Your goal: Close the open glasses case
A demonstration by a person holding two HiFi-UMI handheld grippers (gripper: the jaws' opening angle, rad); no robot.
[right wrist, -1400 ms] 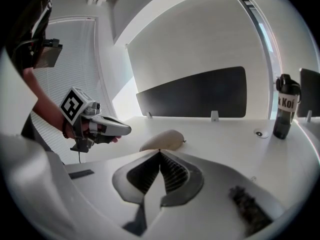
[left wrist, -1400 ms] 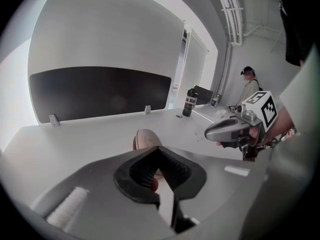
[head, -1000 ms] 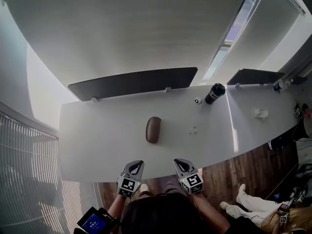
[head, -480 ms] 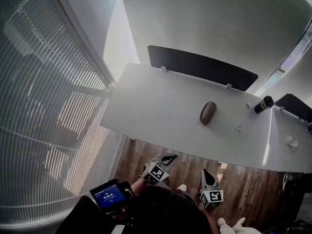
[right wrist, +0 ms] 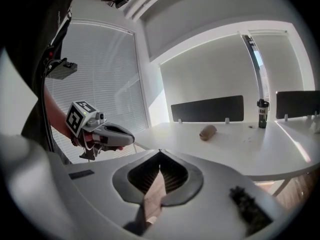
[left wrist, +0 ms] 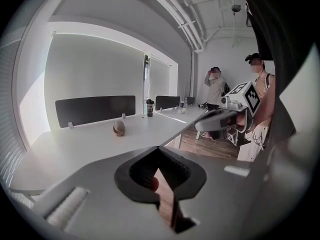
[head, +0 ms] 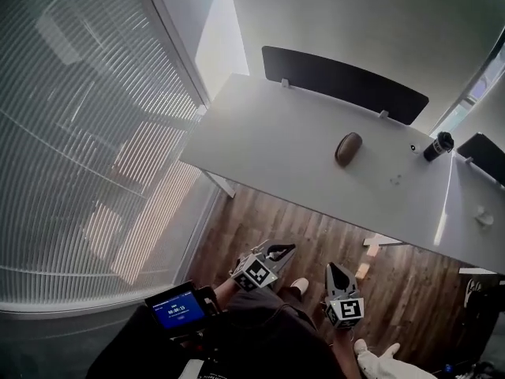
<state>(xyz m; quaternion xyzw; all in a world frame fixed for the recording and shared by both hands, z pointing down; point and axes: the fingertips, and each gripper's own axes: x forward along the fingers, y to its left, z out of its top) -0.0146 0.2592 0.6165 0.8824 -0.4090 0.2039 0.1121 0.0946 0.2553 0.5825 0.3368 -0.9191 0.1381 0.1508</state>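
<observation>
The brown glasses case (head: 348, 148) lies on the white table (head: 268, 136) with its lid down, also visible as a small oval case (left wrist: 119, 128) in the left gripper view and as the same case (right wrist: 207, 132) in the right gripper view. Both grippers hang over the wooden floor (head: 284, 223), well short of the table. The left gripper (head: 286, 251) is shut and holds nothing; its tips meet in its own view (left wrist: 160, 148). The right gripper (head: 331, 271) is shut and empty too, jaws closed together (right wrist: 160, 151).
A black bottle (head: 438, 145) stands at the table's far right, near a dark divider panel (head: 343, 81). Window blinds (head: 79, 133) fill the left. A small wooden block (head: 371, 248) lies under the table. A person (left wrist: 216, 86) stands far back in the room.
The head view has pulled back and swung left. Both grippers, earlier at the table's front edge, now hang over the floor away from it. The case has not moved.
</observation>
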